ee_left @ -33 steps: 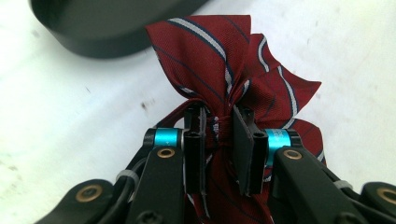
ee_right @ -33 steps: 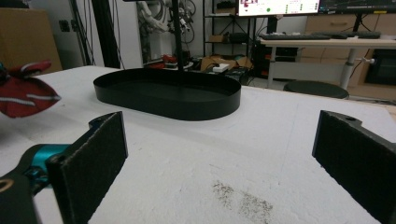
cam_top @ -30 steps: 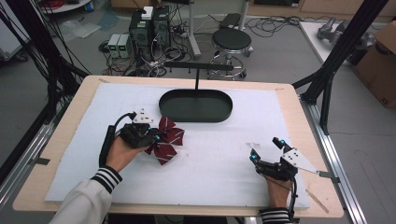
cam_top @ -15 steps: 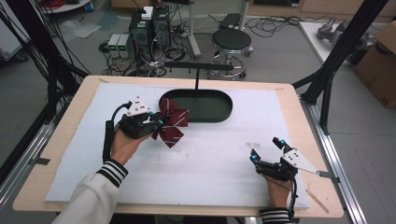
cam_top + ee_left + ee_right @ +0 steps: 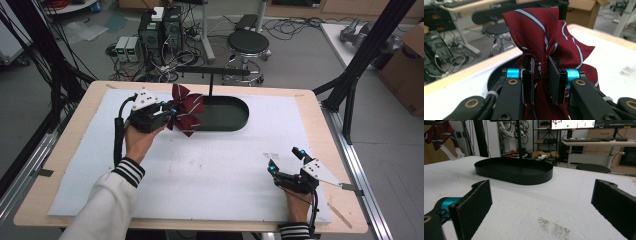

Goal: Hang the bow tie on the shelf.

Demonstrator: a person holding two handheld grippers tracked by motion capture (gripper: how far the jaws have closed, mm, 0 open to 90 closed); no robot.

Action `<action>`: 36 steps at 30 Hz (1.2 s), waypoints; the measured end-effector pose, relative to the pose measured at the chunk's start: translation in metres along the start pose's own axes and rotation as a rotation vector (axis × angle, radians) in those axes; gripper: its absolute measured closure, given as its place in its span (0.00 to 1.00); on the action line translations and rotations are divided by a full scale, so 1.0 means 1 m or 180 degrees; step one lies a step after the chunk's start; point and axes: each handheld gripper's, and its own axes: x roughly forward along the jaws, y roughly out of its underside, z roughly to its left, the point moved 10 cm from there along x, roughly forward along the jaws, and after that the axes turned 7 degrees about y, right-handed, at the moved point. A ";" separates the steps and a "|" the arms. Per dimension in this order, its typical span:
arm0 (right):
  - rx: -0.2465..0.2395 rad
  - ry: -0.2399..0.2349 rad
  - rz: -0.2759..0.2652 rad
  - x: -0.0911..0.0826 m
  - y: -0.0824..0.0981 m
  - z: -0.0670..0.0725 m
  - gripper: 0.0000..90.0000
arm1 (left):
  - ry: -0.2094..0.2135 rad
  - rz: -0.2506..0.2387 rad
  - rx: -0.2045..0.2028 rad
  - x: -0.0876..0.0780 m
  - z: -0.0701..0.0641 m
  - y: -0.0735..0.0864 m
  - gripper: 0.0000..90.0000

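Left hand-held gripper [image 5: 172,112]: held in the person's left hand [image 5: 137,140] above the far left part of the desk [image 5: 65,165], jaws clamped on the knot of a bow tie [image 5: 186,107]. In the left gripper view the same hand-held gripper [image 5: 541,77] pinches the tie [image 5: 541,37] at its narrow middle, both pads pressed against the gathered cloth, the folds fanning out above and below the jaws. Bow tie: dark red with thin white and navy stripes, lifted clear of the white mat [image 5: 210,170], hanging at the left end of the tray [image 5: 225,114]. Tray: black, oval, shallow-walled, resting on the mat at the far middle of the desk, with a thin black post [image 5: 210,84] rising from it to a crossbar. Right hand-held gripper [image 5: 286,161]: held low at the near right corner of the mat, well apart from the tray and the tie, jaws spread wide with nothing between them. In the right gripper view its two black pads [image 5: 477,202] stand far apart over bare mat, the tray [image 5: 514,171] ahead, the tie [image 5: 439,132] at the upper left. Mat: white, lightly soiled with a dark smudge [image 5: 554,226] near the right hand-held gripper.
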 end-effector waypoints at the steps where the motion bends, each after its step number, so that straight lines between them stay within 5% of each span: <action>1: 0.0001 -0.0001 0.0001 0.000 0.000 0.000 0.02 | 0.0001 -0.0018 -0.0011 0.002 0.001 -0.002 0.84; 20: 0.0007 -0.0005 0.0000 0.000 0.000 0.000 0.02 | -0.0169 -0.0312 -0.0039 0.027 0.026 -0.052 0.84; 36: 0.0015 -0.0010 -0.0004 0.000 0.000 0.000 0.02 | -0.0286 -0.0355 -0.0001 0.046 0.046 -0.079 0.84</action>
